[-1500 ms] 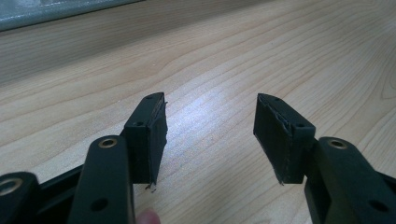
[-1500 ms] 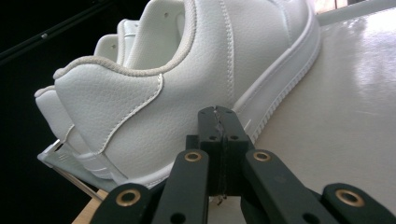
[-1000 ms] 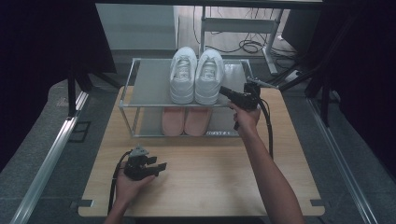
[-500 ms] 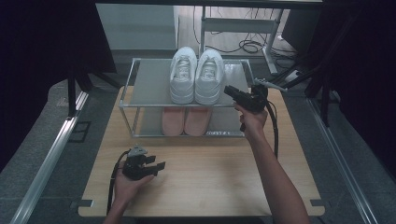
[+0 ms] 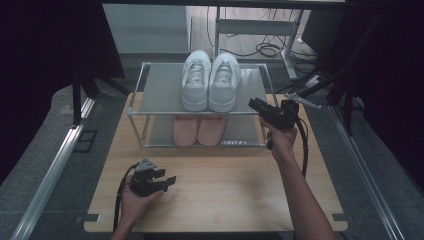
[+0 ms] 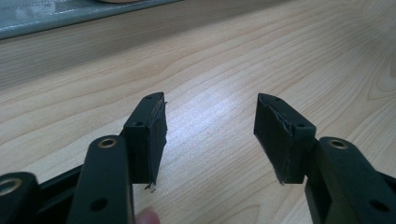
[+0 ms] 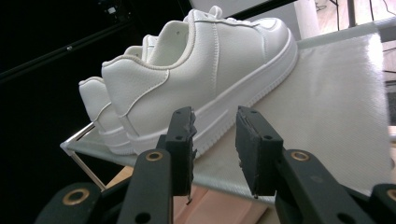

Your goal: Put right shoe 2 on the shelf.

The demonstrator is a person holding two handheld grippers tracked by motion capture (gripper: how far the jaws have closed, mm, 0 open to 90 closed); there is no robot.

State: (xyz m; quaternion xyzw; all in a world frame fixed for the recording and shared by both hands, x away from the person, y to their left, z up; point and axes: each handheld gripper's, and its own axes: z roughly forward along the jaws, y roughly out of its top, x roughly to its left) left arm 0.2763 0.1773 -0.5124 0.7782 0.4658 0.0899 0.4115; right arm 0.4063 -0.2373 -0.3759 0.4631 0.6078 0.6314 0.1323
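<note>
Right tool (image 5: 253, 105) at the rack's (image 5: 150, 95) 3 o'clock edge, jaws just opened, nothing between them. White sneakers (image 5: 210, 80) sit paired on top shelf, just beside it at its 10 o'clock. Left tool (image 5: 167, 178) open, empty, low over counter (image 5: 225, 190).

We see a pale wooden worktop (image 5: 240, 195) carrying a two-level shelf (image 5: 165, 90) with a metal frame. On its grey top level, just ahead of our right tongs (image 5: 255, 105), stands a pair of white sneakers (image 5: 210, 80). On the lower level a pink pair (image 5: 198, 129) lies, well beyond our left tongs (image 5: 167, 179).
</note>
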